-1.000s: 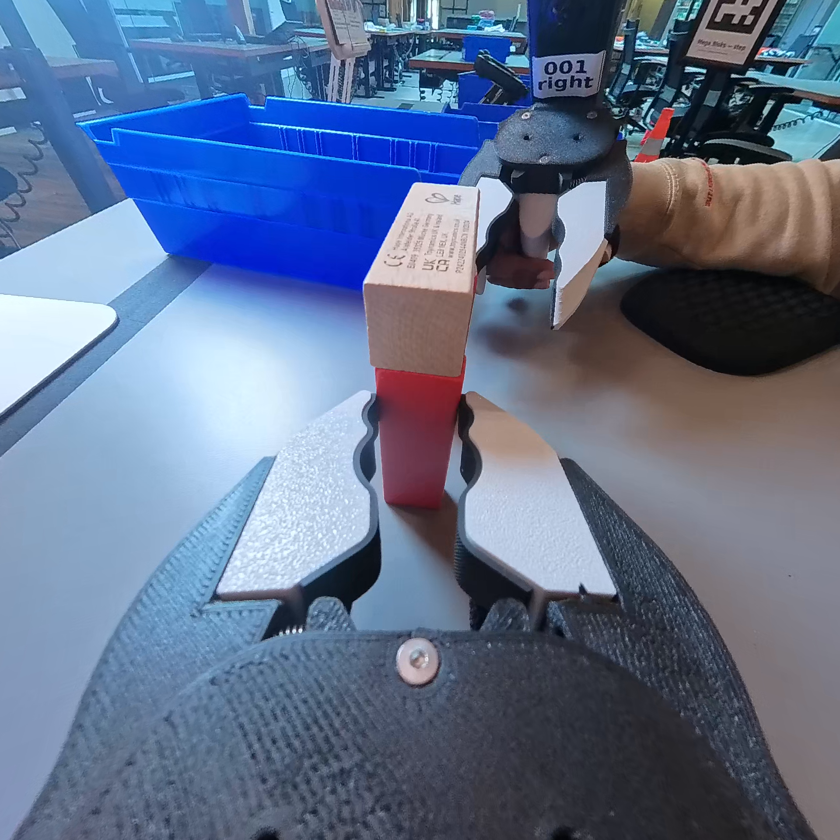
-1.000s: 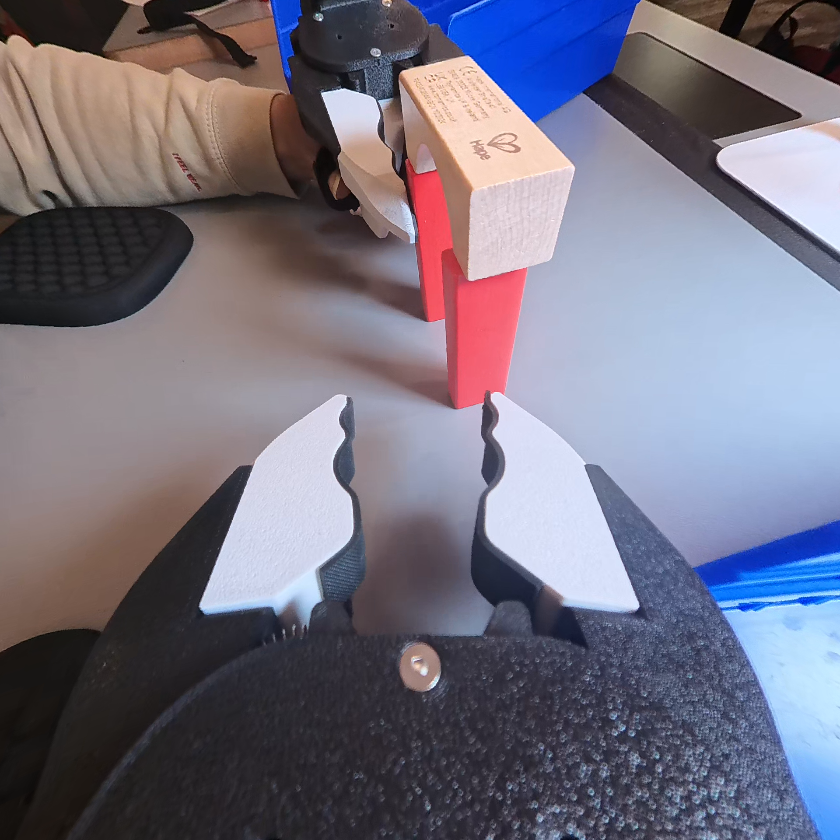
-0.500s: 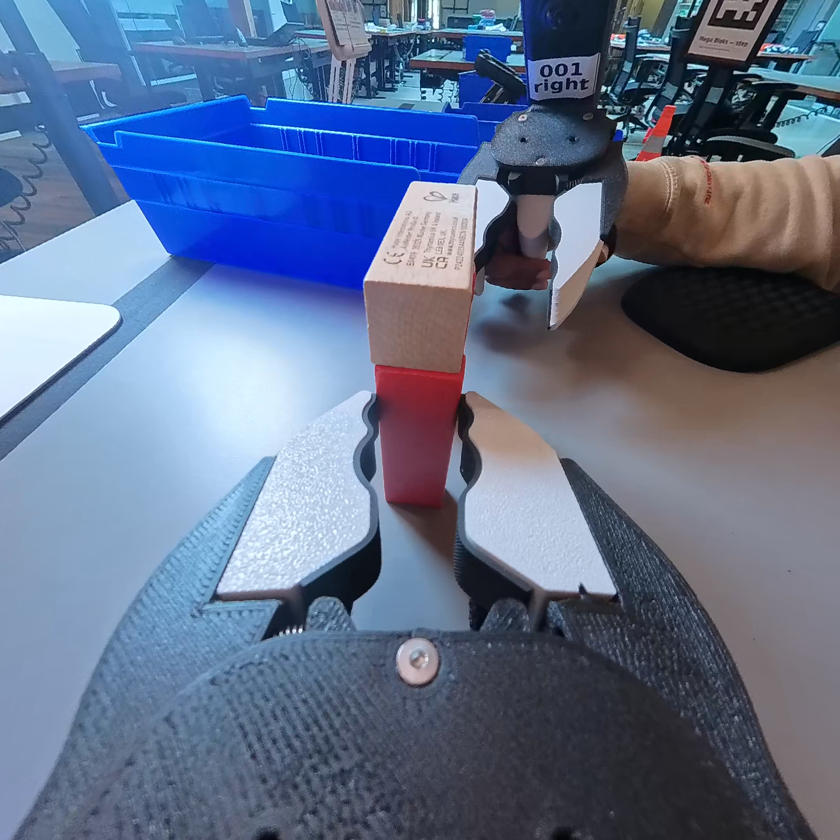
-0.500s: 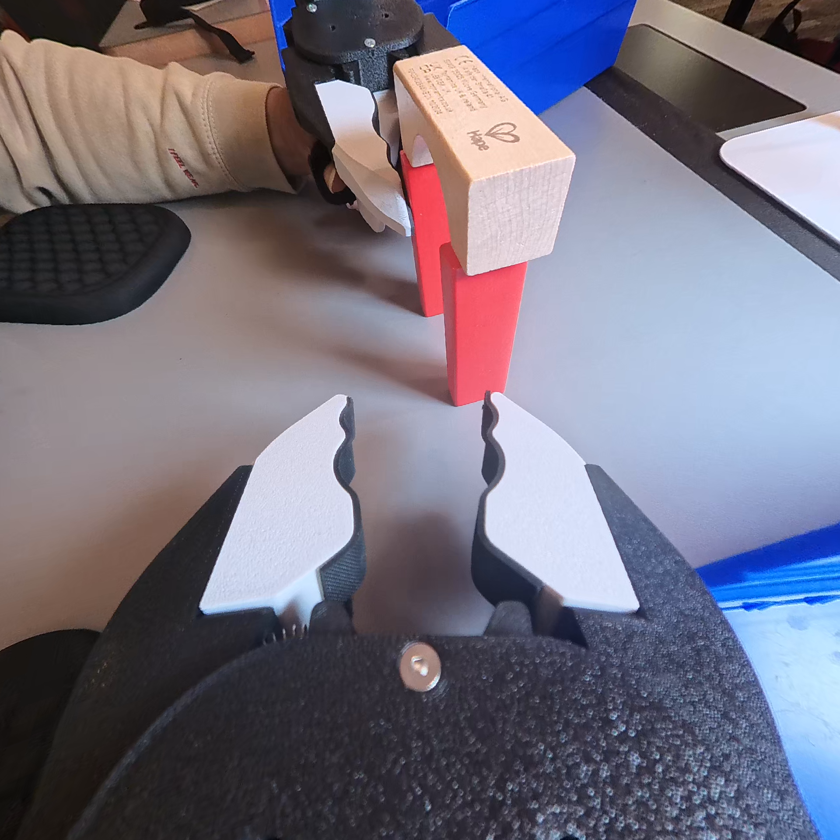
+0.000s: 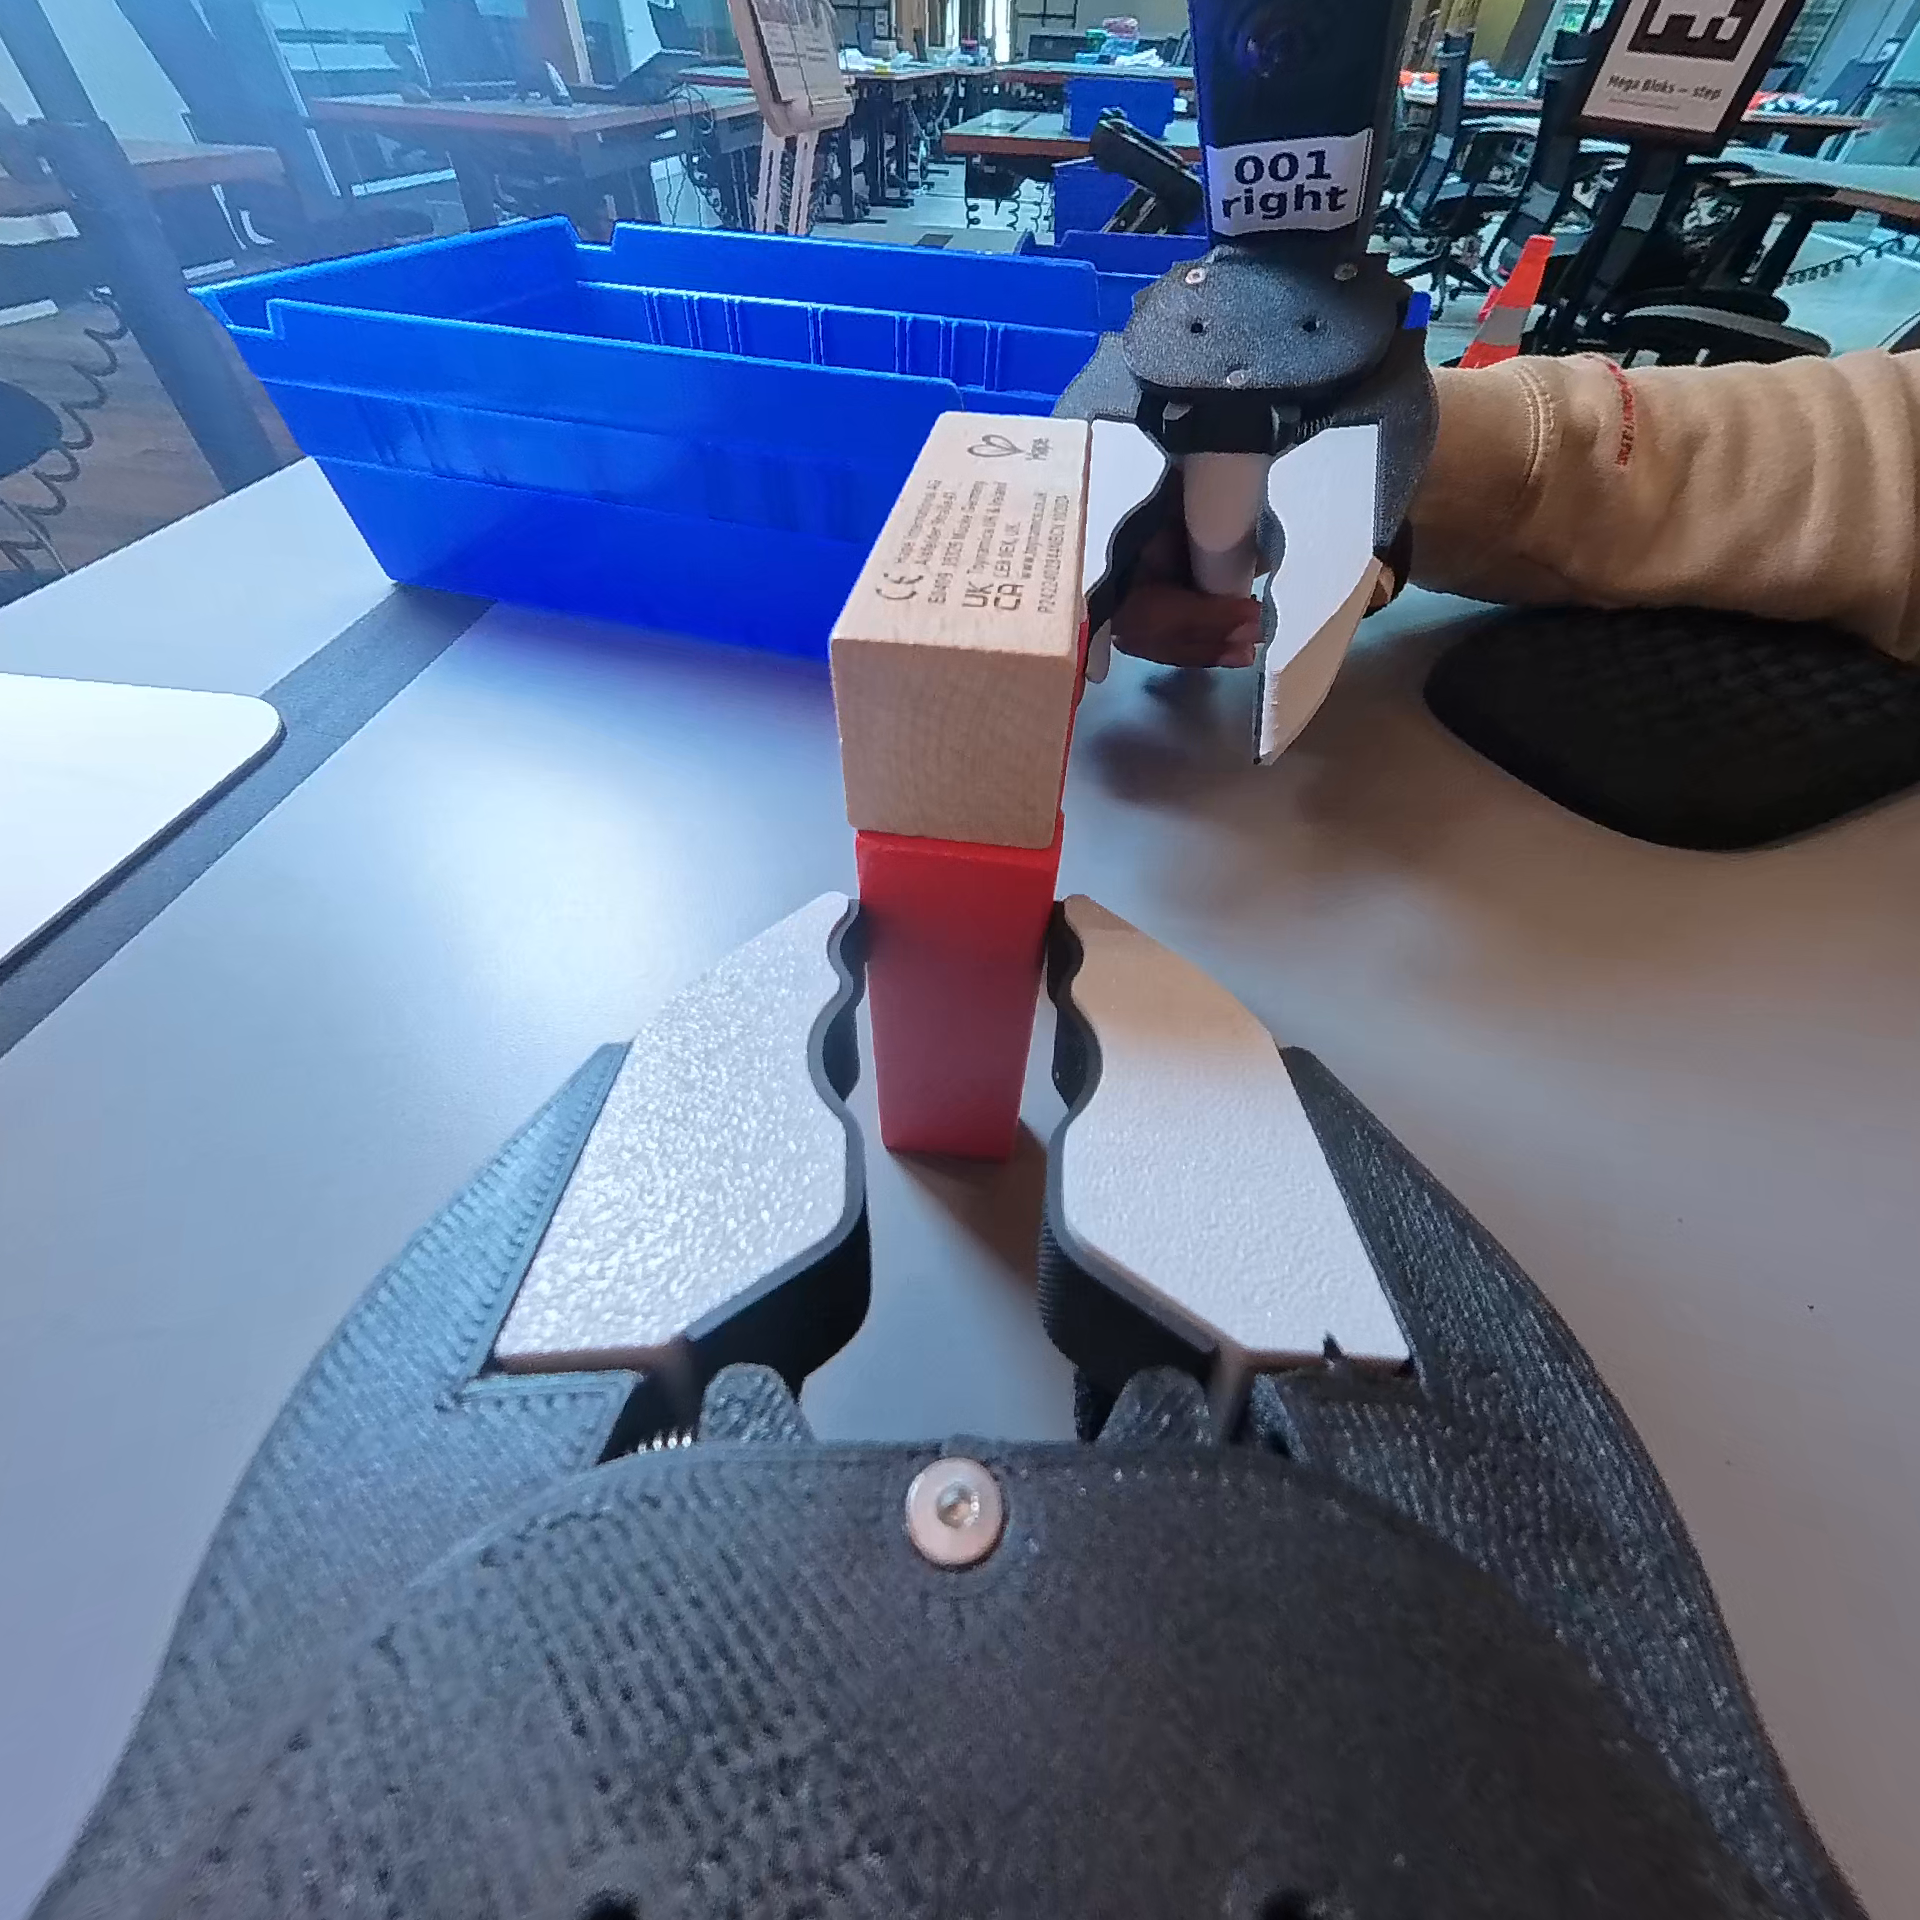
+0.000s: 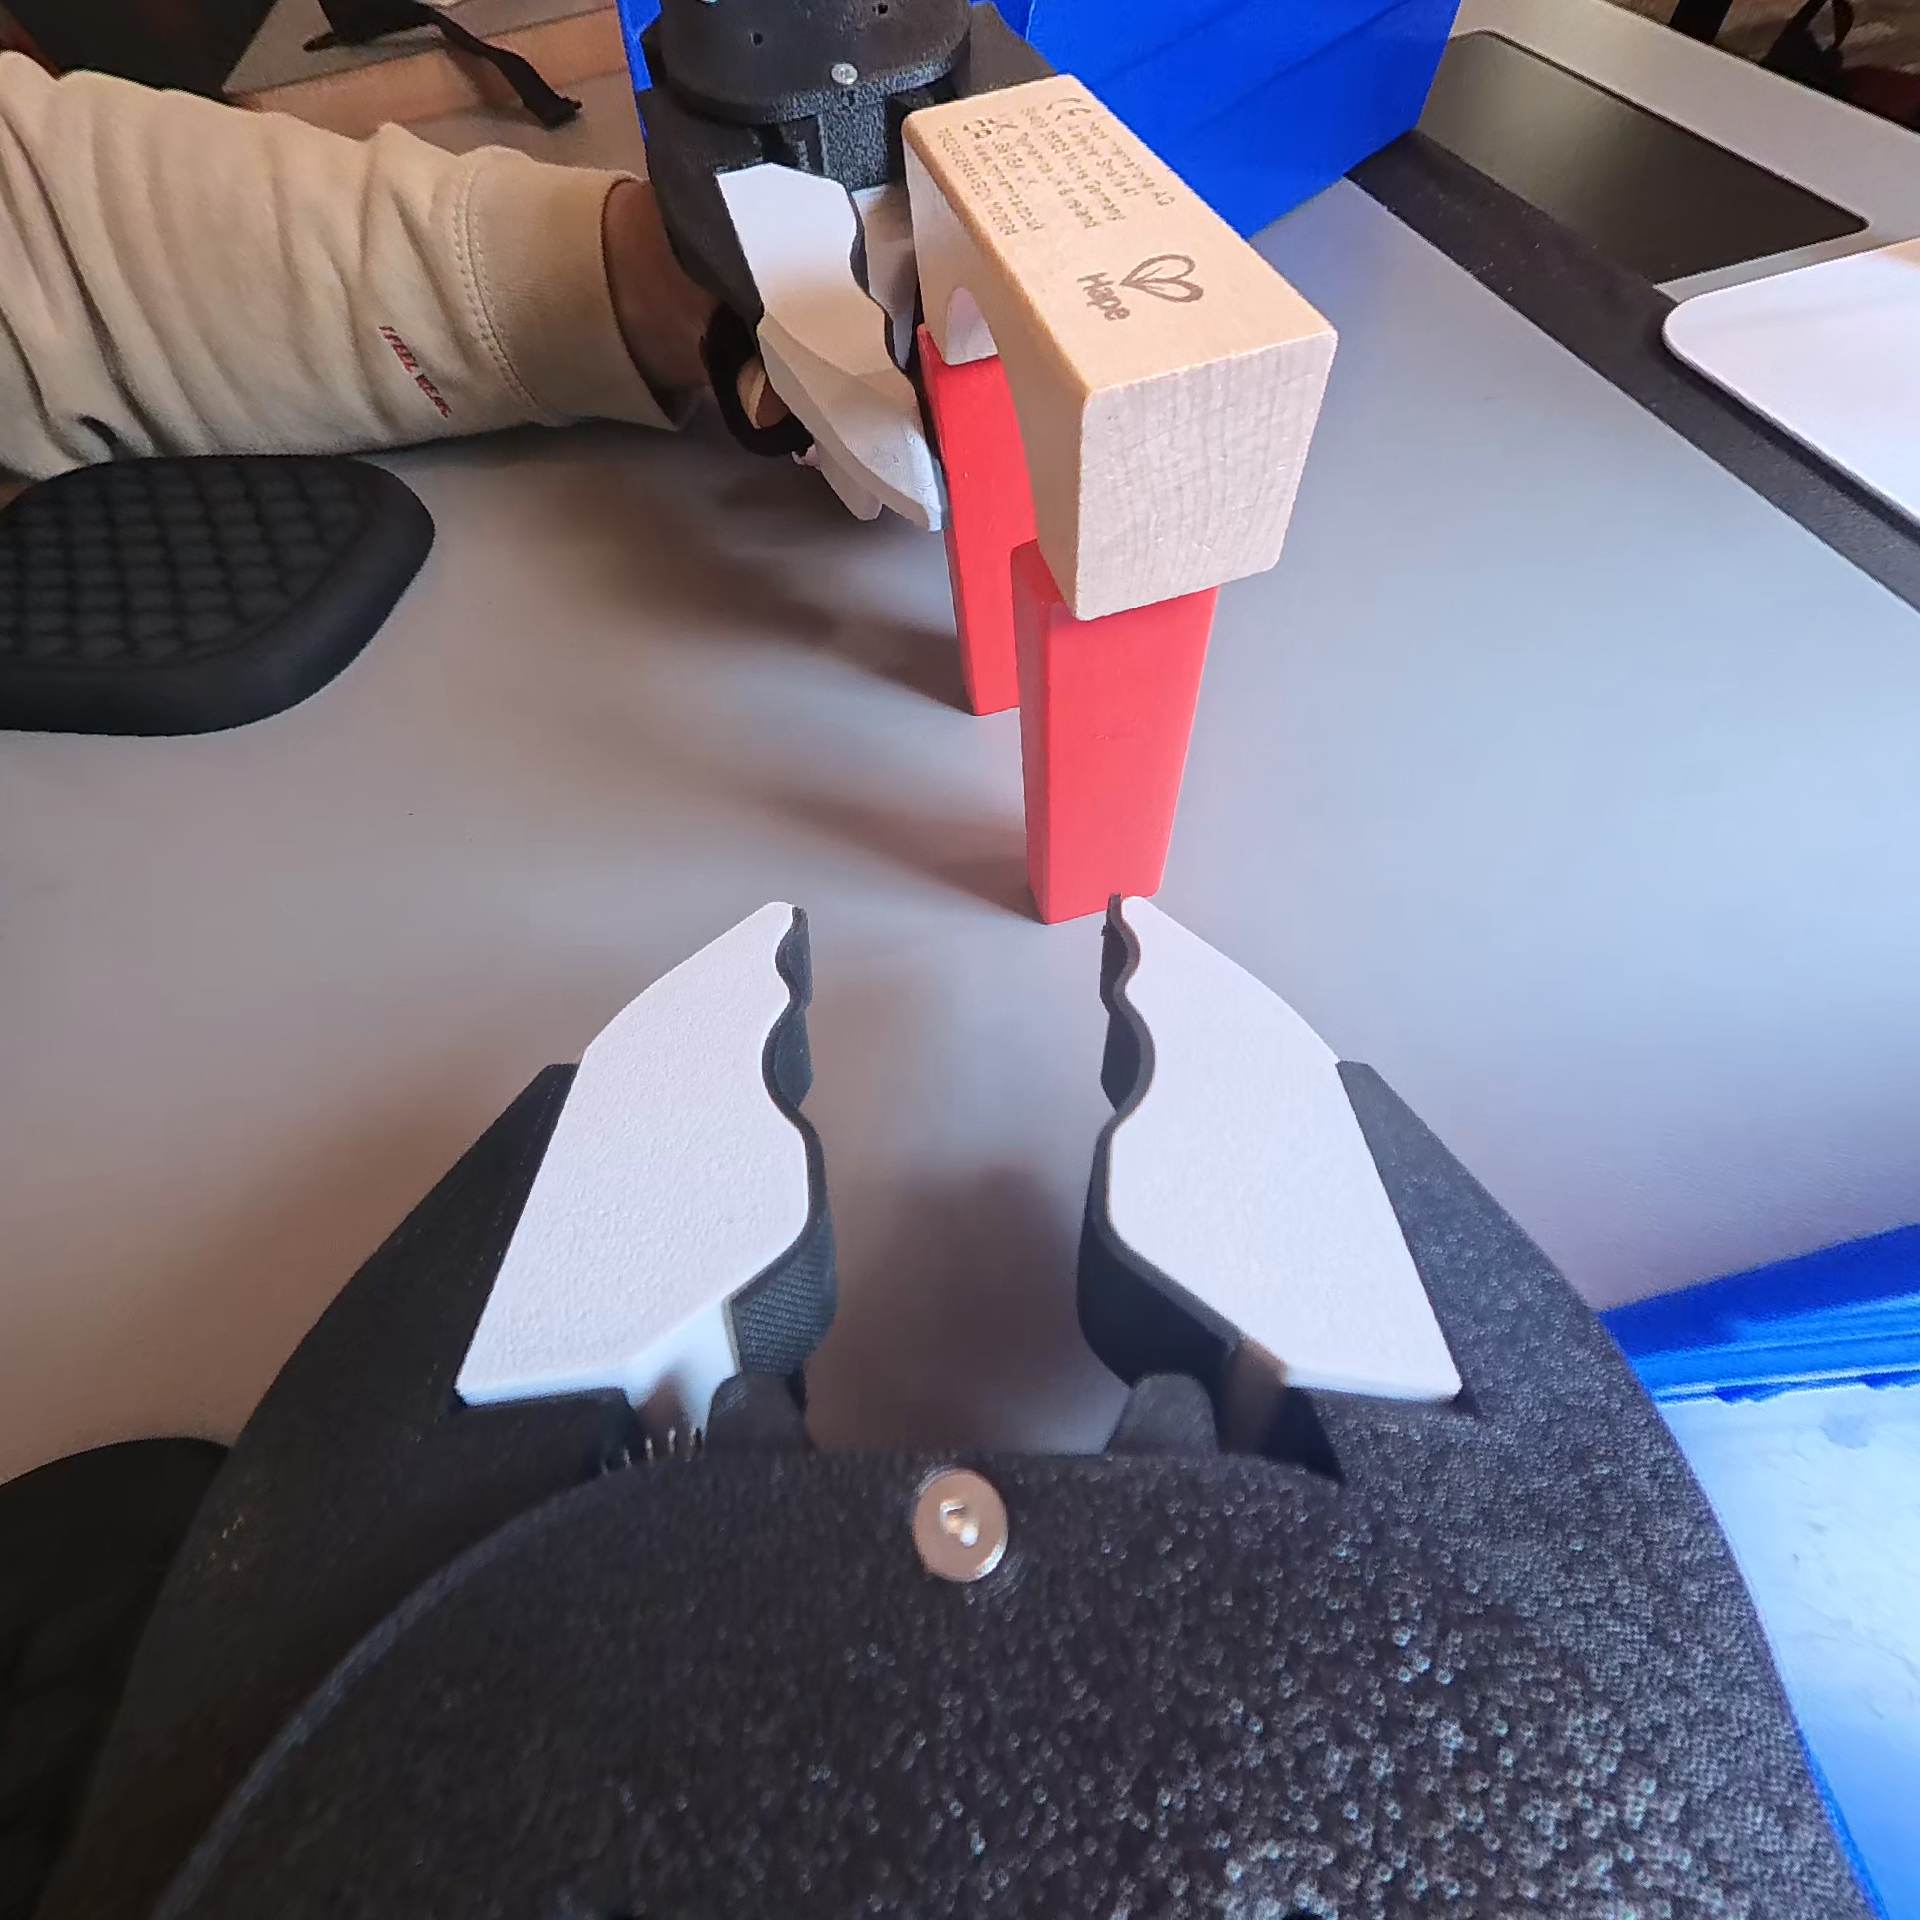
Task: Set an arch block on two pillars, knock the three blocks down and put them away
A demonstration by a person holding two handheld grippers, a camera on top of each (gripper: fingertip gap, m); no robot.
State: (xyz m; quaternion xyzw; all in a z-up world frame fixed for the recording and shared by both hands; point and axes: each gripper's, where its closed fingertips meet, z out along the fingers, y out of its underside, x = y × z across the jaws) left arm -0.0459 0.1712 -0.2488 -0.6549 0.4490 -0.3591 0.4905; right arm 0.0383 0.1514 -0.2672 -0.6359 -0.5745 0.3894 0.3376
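Note:
A natural wood arch block point(image 5: 961, 644) rests on two upright red pillars. In the left wrist view only the near pillar point(image 5: 951, 997) shows. My left gripper point(image 5: 951, 920) is shut on it low down, one finger on each side. In the right wrist view the arch point(image 6: 1132, 343) spans the near pillar point(image 6: 1112, 758) and the far pillar point(image 6: 971, 540), which the left gripper point(image 6: 914, 447) holds. My right gripper point(image 6: 951, 914) is open and empty, its right fingertip just short of the near pillar's base. It also shows in the left wrist view point(image 5: 1179, 717), beside the arch's far end.
A blue bin point(image 5: 623, 447) stands behind the blocks, and its wall also shows in the right wrist view point(image 6: 1195, 94). Another blue bin's edge point(image 6: 1766, 1340) is at the right. A black pad point(image 5: 1683, 717) lies under a sleeved arm point(image 5: 1662, 488). A white board point(image 5: 94, 790) lies on the grey table point(image 5: 416, 883). The grippers' ends are close to 10 cm from one another. Between my left fingertips and the natural wood arch block point(image 5: 961, 644) there is roughly 6 cm.
Almost nothing. The right gripper has drifted slightly closer to the arch's far end. The left gripper and the three blocks have stayed still.

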